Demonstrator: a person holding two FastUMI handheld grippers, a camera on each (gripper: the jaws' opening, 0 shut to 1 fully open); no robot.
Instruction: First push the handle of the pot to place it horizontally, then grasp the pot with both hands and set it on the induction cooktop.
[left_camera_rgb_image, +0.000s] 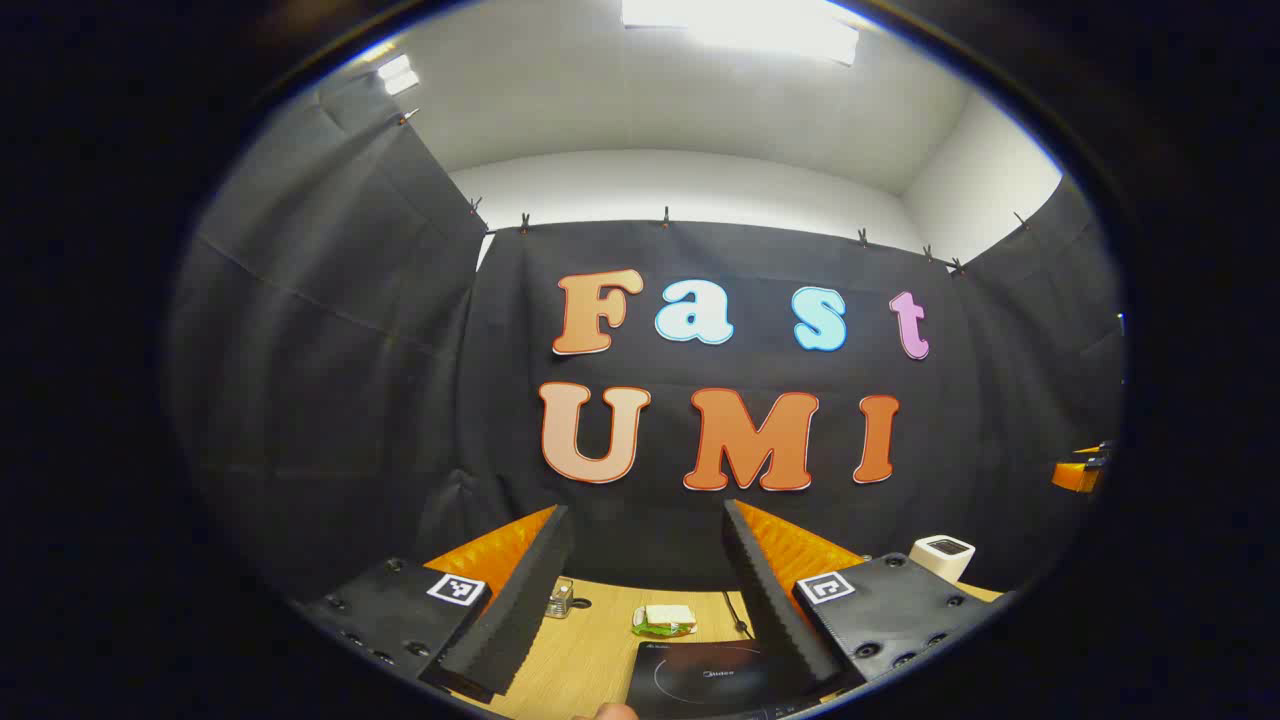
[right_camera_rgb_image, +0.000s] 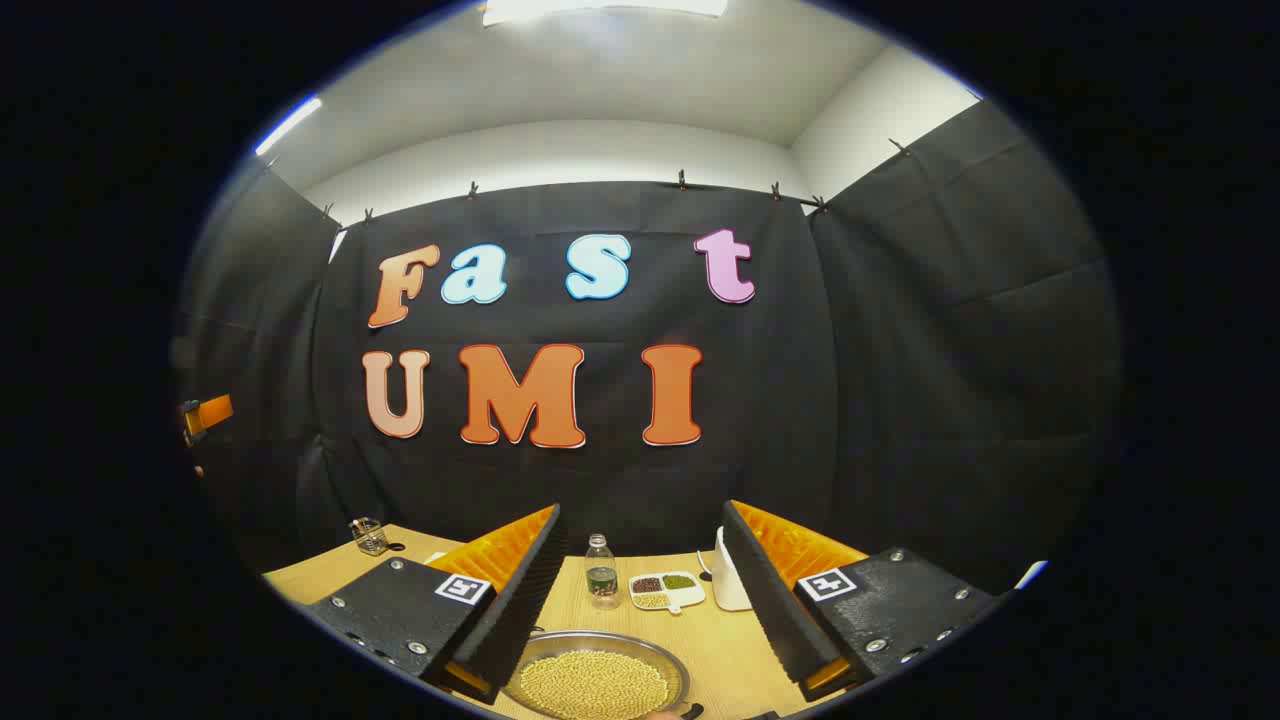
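Now the pot (right_camera_rgb_image: 597, 682), full of pale beans, sits on the table (right_camera_rgb_image: 730, 650) just below and in front of the right gripper (right_camera_rgb_image: 640, 600), its handle hidden at the near edge. The cooktop (left_camera_rgb_image: 715, 680) lies under the left gripper (left_camera_rgb_image: 650, 590). Both grippers are spread, grasping nothing.

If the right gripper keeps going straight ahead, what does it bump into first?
Probably the little bottle beyond the pot of beans, between the open right gripper fingers; it might pass above it to the black cloth wall.
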